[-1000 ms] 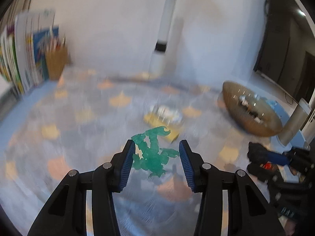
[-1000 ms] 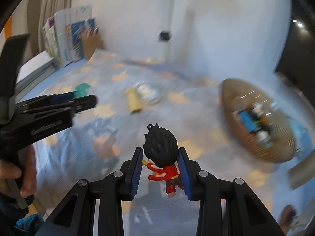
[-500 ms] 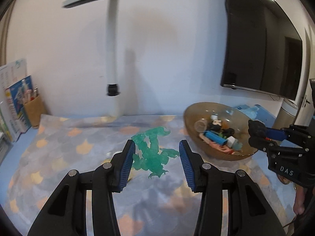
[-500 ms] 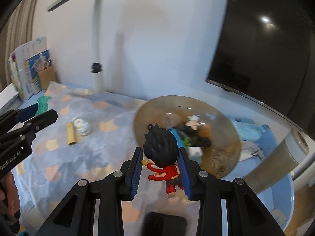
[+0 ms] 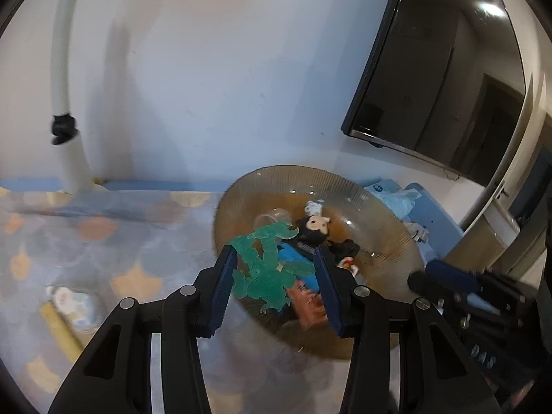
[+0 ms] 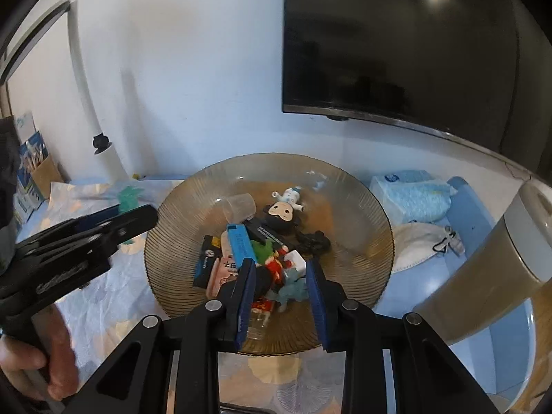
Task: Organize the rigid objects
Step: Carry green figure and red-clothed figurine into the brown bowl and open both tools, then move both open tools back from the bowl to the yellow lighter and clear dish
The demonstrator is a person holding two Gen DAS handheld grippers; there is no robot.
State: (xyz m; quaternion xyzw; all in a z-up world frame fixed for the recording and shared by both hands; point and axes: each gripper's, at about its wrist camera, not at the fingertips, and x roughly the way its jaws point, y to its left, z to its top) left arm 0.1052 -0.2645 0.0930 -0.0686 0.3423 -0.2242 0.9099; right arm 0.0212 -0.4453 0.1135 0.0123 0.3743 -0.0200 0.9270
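My left gripper [image 5: 276, 276] is shut on a translucent green creature figure [image 5: 265, 269] and hangs over the near left rim of the ribbed amber glass bowl [image 5: 396, 227]. The right wrist view shows it from the side, left of the bowl [image 6: 172, 227]. My right gripper [image 6: 281, 293] hovers over the bowl's near side with its jaws closing. No toy spans its pads. The black-haired figure in red [image 6: 265, 281] appears to lie below them, partly behind the left pad, among several toys, beside a teal figure [image 6: 293, 289].
A clear cup [image 6: 241, 207], a blue block [image 6: 241, 241] and a black mouse figure [image 6: 283, 214] also fill the bowl. A tissue pack [image 6: 410, 196], face mask [image 6: 421, 241] and tall canister [image 6: 500, 258] stand right of it. A yellow tube [image 5: 58, 321] lies on the patterned cloth.
Both grippers swung right and now hang over the bowl. The black-haired figure has left the right pads and dropped lower. The left gripper still holds the green figure.
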